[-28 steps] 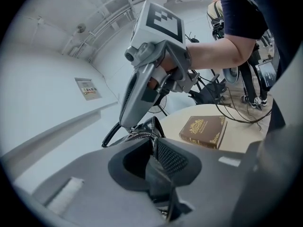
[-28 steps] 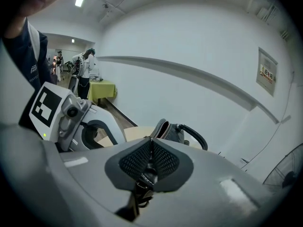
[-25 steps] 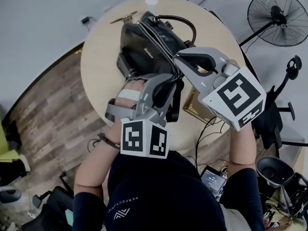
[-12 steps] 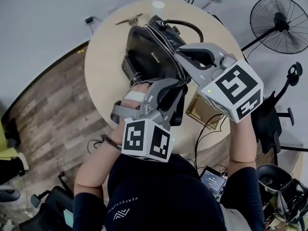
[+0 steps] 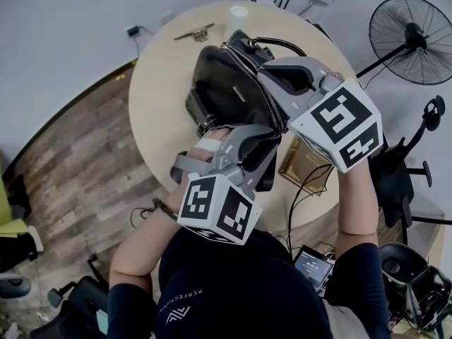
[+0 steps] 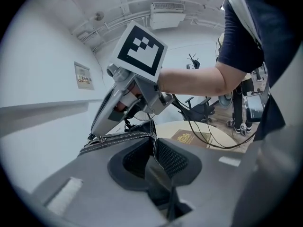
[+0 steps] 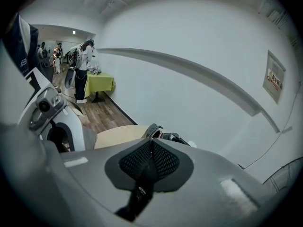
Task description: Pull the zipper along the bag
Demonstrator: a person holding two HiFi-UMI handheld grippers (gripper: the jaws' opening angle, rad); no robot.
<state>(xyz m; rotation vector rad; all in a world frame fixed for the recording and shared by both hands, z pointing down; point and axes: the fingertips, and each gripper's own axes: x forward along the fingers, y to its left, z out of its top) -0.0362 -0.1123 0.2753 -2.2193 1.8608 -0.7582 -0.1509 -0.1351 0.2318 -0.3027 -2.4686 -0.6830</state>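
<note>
A black leather bag (image 5: 226,90) lies on the round table (image 5: 159,97), its silver zipper (image 5: 258,83) running along the top, away from me. My right gripper (image 5: 267,75) sits on that zipper line, shut on the zipper pull; in the right gripper view its pads (image 7: 163,162) press together on a thin dark tab. My left gripper (image 5: 265,138) is at the bag's near end, shut on its black end flap (image 6: 152,141). In the left gripper view the right gripper (image 6: 98,137) touches the zipper (image 6: 125,136).
Behind the bag stand a white cup (image 5: 238,13) and a small metal item (image 5: 194,32). A brown box (image 5: 304,164) with a cable lies at the table's right edge. On the floor to the right are a fan (image 5: 413,27) and a chair (image 5: 409,168).
My right gripper has slid along the zipper, away from me toward the bag's far end. The left gripper stays at the near end and has rolled a little.
</note>
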